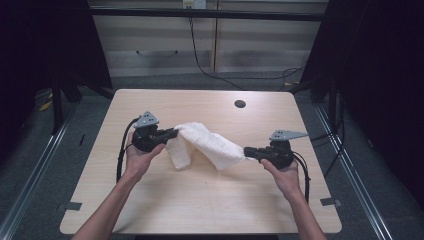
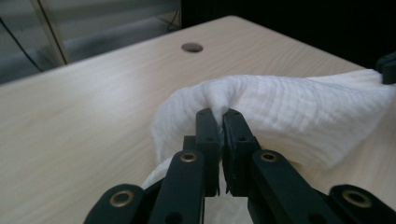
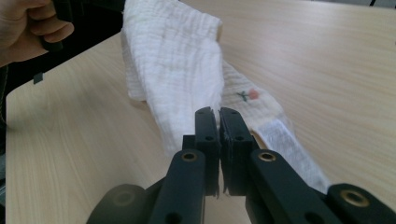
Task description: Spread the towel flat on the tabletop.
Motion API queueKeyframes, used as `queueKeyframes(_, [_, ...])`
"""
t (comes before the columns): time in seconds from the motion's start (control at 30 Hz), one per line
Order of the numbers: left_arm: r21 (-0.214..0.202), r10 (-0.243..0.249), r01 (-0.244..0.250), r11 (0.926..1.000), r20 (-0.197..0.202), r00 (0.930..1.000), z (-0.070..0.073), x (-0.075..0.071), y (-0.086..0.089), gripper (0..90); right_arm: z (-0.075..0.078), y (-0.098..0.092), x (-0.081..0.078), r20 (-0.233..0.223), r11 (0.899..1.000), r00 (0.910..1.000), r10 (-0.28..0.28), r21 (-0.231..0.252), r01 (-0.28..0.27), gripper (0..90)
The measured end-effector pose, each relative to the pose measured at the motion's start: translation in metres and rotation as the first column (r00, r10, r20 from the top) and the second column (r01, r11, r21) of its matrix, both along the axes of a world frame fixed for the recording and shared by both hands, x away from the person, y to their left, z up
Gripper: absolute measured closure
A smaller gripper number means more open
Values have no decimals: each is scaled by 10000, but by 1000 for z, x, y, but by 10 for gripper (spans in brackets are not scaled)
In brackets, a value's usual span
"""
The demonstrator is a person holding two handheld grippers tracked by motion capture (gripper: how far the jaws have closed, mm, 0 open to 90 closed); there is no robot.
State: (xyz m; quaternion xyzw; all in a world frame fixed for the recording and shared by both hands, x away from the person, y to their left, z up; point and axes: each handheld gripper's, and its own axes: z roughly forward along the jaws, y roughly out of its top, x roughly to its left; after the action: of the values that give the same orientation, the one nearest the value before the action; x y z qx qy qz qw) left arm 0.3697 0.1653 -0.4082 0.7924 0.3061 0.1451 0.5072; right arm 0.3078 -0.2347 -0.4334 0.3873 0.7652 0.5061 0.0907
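Note:
A white crinkled cloth (image 1: pixel 207 144) hangs between my two grippers above the light wooden table (image 1: pixel 150 200). My left gripper (image 1: pixel 175 133) is shut on the cloth's left end, with part of the cloth drooping below it to the table. In the left gripper view the jaws (image 2: pixel 218 115) pinch a bunched fold of the cloth (image 2: pixel 280 112). My right gripper (image 1: pixel 246 151) is shut on the cloth's right end. In the right gripper view the jaws (image 3: pixel 218 113) grip the cloth (image 3: pixel 173 60), which carries a small flower mark (image 3: pixel 248 94) and a label (image 3: pixel 275 130).
A round cable hole (image 1: pixel 240 104) sits in the table near its far edge. Cables trail from both grippers along the person's forearms. Behind the table stand cabinets with a dangling black wire (image 1: pixel 200 60). Metal rails run along the floor at both sides.

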Motion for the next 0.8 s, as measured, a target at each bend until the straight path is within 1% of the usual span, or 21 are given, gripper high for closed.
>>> queueKeyframes(0.03, [62, -106, 105, 9999, 210, 9997, 3, -5, 0, 862, 2, 0, -1, 62, 10000, 10000, -4, 18, 4, 871])
queueKeyframes(0.07, [62, -106, 105, 9999, 210, 9997, 3, -5, 0, 861, 2, 0, -1, 62, 10000, 10000, -4, 18, 4, 871])
queueKeyframes(0.1, [361, -271, 256, 9990, 394, 9989, 2, -15, -1, 861, 4, -1, -2, 115, 10000, 9999, 7, 50, -7, 871])
queueKeyframes(0.13, [616, -628, 604, 9963, 385, 9973, -5, -26, -4, 858, 4, 0, -6, 121, 10000, 9999, 55, -81, -54, 871])
queueKeyframes(0.17, [616, -628, 604, 9963, 385, 9973, -5, -26, -4, 855, 4, 0, -6, 121, 10000, 9999, 55, -81, -54, 871])
queueKeyframes(0.23, [864, -1038, 1029, 9909, 65, 9946, -23, -39, -7, 855, 0, 0, -11, -30, 9995, 9999, 117, -281, -118, 871])
queueKeyframes(0.27, [1197, -1293, 1314, 9841, -254, 9913, -38, -48, -10, 853, -8, 0, -16, -243, 9988, 9996, 139, -460, -150, 871])
queueKeyframes(0.3, [1197, -1293, 1314, 9841, -254, 9913, -38, -48, -10, 854, -11, 0, -18, -303, 9985, 9994, 159, -510, -175, 870])
queueKeyframes(0.33, [1391, -1615, 1693, 9757, -656, 9847, -52, -57, -11, 853, -15, -1, -20, -408, 9982, 9990, 159, -573, -182, 871])
queueKeyframes(0.4, [1442, -1824, 1951, 9701, -968, 9785, -61, -66, -12, 849, -21, -2, -25, -569, 9972, 9982, 182, -716, -222, 871])
queueKeyframes(0.43, [1532, -1919, 2067, 9663, -1063, 9756, -64, -69, -12, 844, -24, -3, -27, -638, 9971, 9978, 154, -727, -200, 871])
queueKeyframes(0.47, [1532, -1919, 2067, 9663, -1063, 9756, -64, -69, -12, 837, -24, -3, -27, -638, 9971, 9978, 154, -727, -200, 871])
queueKeyframes(0.5, [1566, -2007, 2192, 9630, -1256, 9716, -68, -72, -11, 832, -29, -5, -31, -775, 9966, 9969, 144, -795, -206, 871])
queueKeyframes(0.57, [1441, -2097, 2322, 9619, -1552, 9654, -72, -76, -9, 829, -31, -6, -34, -864, 9955, 9962, 142, -924, -222, 871])
queueKeyframes(0.6, [1499, -2193, 2425, 9585, -1556, 9632, -74, -78, -9, 829, -32, -7, -36, -890, 9950, 9959, 145, -976, -232, 871])
queueKeyframes(0.63, [1536, -2250, 2510, 9557, -1682, 9597, -77, -81, -10, 829, -32, -7, -38, -920, 9945, 9957, 111, -1023, -206, 871])
queueKeyframes(0.67, [1591, -2375, 2675, 9503, -1848, 9537, -79, -84, -11, 829, -32, -9, -40, -915, 9946, 9958, 95, -1021, -188, 870])
queueKeyframes(0.7, [1591, -2375, 2675, 9503, -1848, 9537, -79, -84, -11, 829, -32, -9, -40, -915, 9946, 9958, 95, -1021, -188, 870])
queueKeyframes(0.73, [1413, -2411, 2716, 9520, -2007, 9495, -82, -90, -12, 829, -34, -12, -44, -944, 9940, 9955, 46, -1085, -148, 870])
queueKeyframes(0.77, [1433, -2491, 2833, 9483, -2172, 9438, -84, -94, -13, 829, -35, -13, -46, -963, 9939, 9953, 35, -1098, -141, 871])
queueKeyframes(0.8, [1433, -2491, 2833, 9483, -2172, 9438, -84, -94, -13, 829, -35, -13, -46, -963, 9939, 9953, 35, -1098, -141, 871])
